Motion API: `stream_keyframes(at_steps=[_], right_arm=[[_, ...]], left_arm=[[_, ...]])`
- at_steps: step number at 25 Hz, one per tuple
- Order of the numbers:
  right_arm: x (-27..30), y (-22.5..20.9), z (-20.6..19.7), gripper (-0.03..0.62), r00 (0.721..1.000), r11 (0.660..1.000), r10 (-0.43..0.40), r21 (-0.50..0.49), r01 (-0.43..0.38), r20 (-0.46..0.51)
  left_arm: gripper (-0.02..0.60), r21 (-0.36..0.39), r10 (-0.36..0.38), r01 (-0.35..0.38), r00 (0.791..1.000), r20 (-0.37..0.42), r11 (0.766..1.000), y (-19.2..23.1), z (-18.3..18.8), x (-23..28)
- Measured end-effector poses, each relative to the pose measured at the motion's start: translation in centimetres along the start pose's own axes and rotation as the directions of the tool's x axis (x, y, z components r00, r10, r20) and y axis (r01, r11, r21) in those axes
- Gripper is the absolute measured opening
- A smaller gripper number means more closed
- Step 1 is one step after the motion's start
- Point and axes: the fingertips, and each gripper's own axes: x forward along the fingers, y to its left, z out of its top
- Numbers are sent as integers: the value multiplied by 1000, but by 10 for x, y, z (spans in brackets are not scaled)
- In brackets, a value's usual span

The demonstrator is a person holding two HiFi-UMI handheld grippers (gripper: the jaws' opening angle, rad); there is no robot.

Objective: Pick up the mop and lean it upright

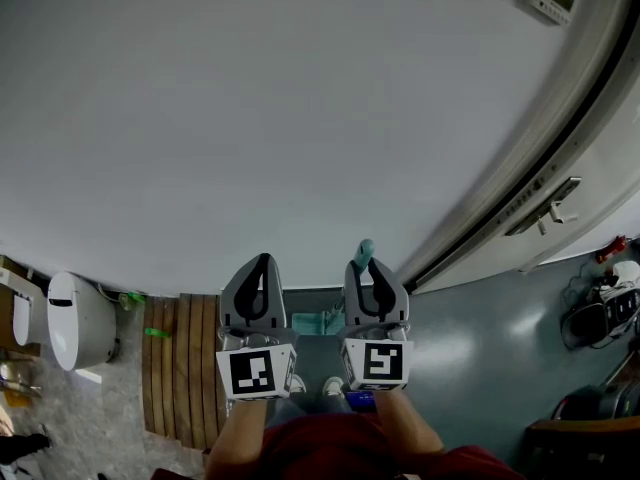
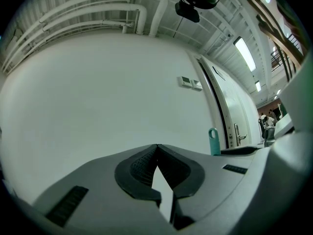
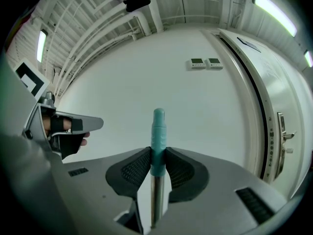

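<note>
The head camera looked steeply down on the left gripper (image 1: 262, 260) and right gripper (image 1: 368, 266); each gripper's camera, close behind its jaws, faced the same white wall (image 1: 250, 98) and door (image 1: 575, 203)

mop handle (image 3: 158, 131): teal grip over silver shaft. left claw (image 2: 157, 150) and right claw (image 3: 158, 153): grey, black ribbed pads (image 3: 134, 169). marker cubes (image 1: 256, 371): black-and-white squares. wall (image 1: 250, 118): white.

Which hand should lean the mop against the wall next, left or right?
Probably the right. The right gripper is clamped on the mop's teal handle, which stands upright in front of the white wall. The left gripper is shut with nothing in it, so it would first have to take hold.
</note>
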Motion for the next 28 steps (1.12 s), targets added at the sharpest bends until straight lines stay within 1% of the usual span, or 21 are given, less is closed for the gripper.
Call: stream_keyframes(at_steps=[4, 11, 20, 28], right_arm=[[2, 2, -22, 107, 999, 1000, -10, 15, 10, -43], [5, 8, -60, 107, 995, 999, 6, 31, -3, -99], [8, 10, -102, 107, 981, 999, 8, 36, -1, -192], [11, 13, -107, 107, 982, 1000, 10, 28, -4, -188]], left_arm=[[14, 2, 0, 0, 1000, 1, 1000, 1, 0, -3], [14, 7, -2, 2, 1000, -6, 1000, 2, -2, -8], [12, 10, 5, -5, 1000, -19, 1000, 4, -7, -6], [14, 8, 8, -8, 1000, -24, 1000, 5, -11, -5]])
